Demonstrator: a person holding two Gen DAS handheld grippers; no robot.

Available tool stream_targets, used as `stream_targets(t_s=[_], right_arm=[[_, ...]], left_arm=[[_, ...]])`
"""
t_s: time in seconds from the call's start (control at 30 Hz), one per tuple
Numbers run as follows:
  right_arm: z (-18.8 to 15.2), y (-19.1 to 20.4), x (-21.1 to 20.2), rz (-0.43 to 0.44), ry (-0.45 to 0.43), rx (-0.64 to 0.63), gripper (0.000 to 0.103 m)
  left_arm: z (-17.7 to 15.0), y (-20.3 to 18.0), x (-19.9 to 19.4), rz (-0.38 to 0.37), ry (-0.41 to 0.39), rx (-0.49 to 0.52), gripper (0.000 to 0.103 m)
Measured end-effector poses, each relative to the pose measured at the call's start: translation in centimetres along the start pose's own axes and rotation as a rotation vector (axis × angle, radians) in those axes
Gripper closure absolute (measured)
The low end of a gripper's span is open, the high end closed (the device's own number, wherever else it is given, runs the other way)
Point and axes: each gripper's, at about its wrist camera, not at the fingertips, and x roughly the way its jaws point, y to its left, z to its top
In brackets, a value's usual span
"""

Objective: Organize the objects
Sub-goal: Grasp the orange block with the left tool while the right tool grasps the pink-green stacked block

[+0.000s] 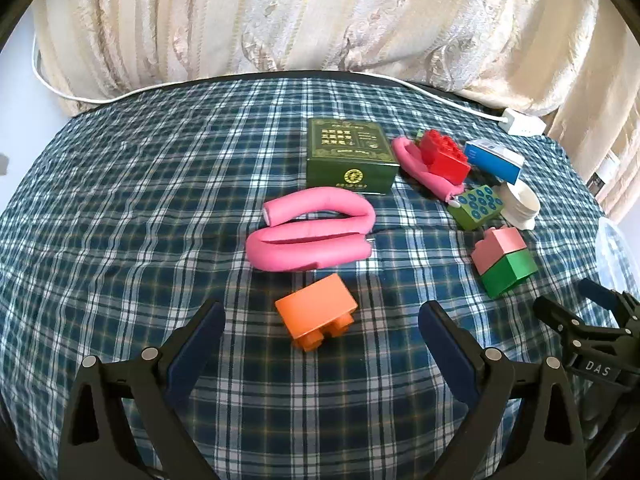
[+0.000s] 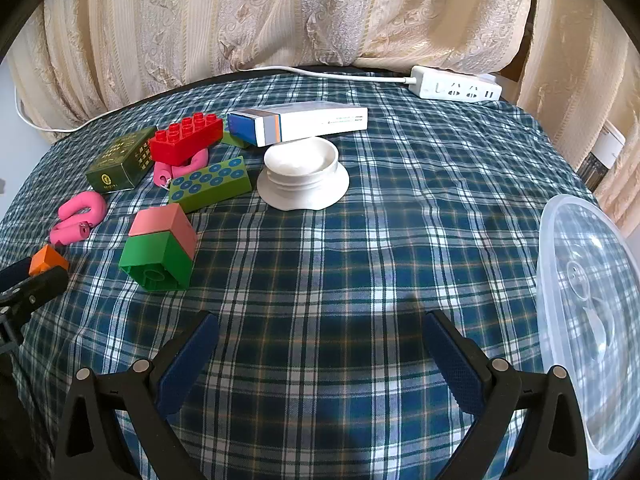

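The left gripper [image 1: 320, 320] is hovering with fingers spread wide, the orange block [image 1: 316, 316] lying on the plaid tabletop [image 1: 120, 200] just ahead between them; squeezing its flat sides should work. The right gripper [image 2: 320, 332] is hanging released, facing the clear container [image 2: 592, 312].

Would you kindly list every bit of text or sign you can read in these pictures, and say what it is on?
"DAS": on the right gripper, seen from the left wrist.
Green box: gold print and a round emblem, too small to read.
Blue and white box: faint print on its side, too blurred to read.
Power strip: socket holes only, no readable text.
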Motion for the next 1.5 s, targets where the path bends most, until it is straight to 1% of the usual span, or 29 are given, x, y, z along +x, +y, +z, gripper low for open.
stream_targets(t_s=[0.13, 0.27, 0.37, 0.43, 0.47, 0.53, 0.57, 0.63, 0.7, 0.73, 0.83, 0.93, 1.0, 1.1, 1.23, 1.27, 1.33, 1.47, 1.5], right_arm=[[0.1, 0.0, 0.0, -0.001, 0.001, 0.001, 0.000], [0.1, 0.0, 0.0, -0.001, 0.001, 0.001, 0.000], [0.1, 0.0, 0.0, 0.000, 0.001, 0.001, 0.000], [0.1, 0.0, 0.0, 0.001, 0.001, 0.001, 0.000], [0.1, 0.0, 0.0, 0.000, 0.002, 0.000, 0.000], [0.1, 0.0, 0.0, 0.002, 0.003, -0.001, 0.000], [0.1, 0.0, 0.0, 0.002, 0.005, -0.002, 0.000], [0.1, 0.1, -0.2, 0.005, 0.001, -0.007, 0.000], [0.0, 0.3, -0.7, 0.008, -0.020, -0.014, 0.001], [-0.1, 0.5, -1.2, 0.014, -0.035, -0.017, 0.001], [0.0, 1.2, -2.5, 0.045, -0.074, -0.030, 0.001], [0.5, 2.3, -3.7, 0.086, -0.114, -0.047, 0.002], [0.9, 2.8, -3.9, 0.107, -0.126, -0.053, 0.002], [1.6, 3.8, -3.5, 0.137, -0.117, -0.060, 0.006], [2.5, 4.9, -2.2, 0.178, -0.081, -0.059, 0.019], [2.6, 5.1, -2.0, 0.182, -0.076, -0.059, 0.023], [2.8, 5.5, -1.5, 0.183, -0.064, -0.060, 0.026], [3.3, 6.2, -0.8, 0.192, -0.047, -0.067, 0.040], [3.3, 6.3, -0.7, 0.194, -0.046, -0.068, 0.042]], left_arm=[[0.0, 0.6, -0.2, 0.000, -0.004, -0.024, 0.012], [-0.3, 1.2, -0.3, -0.001, 0.008, -0.043, 0.017], [-0.5, 1.1, -0.2, 0.005, 0.020, -0.039, 0.024], [-0.5, 0.9, -0.1, 0.025, 0.026, -0.032, 0.033], [-0.4, 0.8, 0.0, 0.033, 0.026, -0.033, 0.036], [-0.3, 0.9, 0.0, 0.039, 0.023, -0.041, 0.043], [-0.4, 1.0, -0.1, 0.038, 0.020, -0.047, 0.046], [-0.4, 1.2, -0.2, 0.027, 0.015, -0.058, 0.056], [-0.5, 1.4, -0.4, 0.012, 0.009, -0.066, 0.062], [-0.6, 1.4, -0.5, 0.008, 0.008, -0.069, 0.064], [-0.6, 1.3, -0.7, 0.004, 0.005, -0.068, 0.064], [-0.5, 1.0, -1.0, 0.017, -0.008, -0.059, 0.064], [-0.5, 0.9, -1.2, 0.023, -0.019, -0.054, 0.064], [-0.4, 0.8, -1.4, 0.027, -0.028, -0.052, 0.064], [-0.4, 0.8, -1.6, 0.036, -0.037, -0.051, 0.064], [-0.4, 0.7, -1.7, 0.038, -0.041, -0.049, 0.064], [-0.4, 0.7, -1.7, 0.037, -0.043, -0.047, 0.064], [-0.5, 0.6, -1.8, 0.038, -0.045, -0.049, 0.064], [-0.5, 0.6, -1.8, 0.038, -0.045, -0.048, 0.064]])
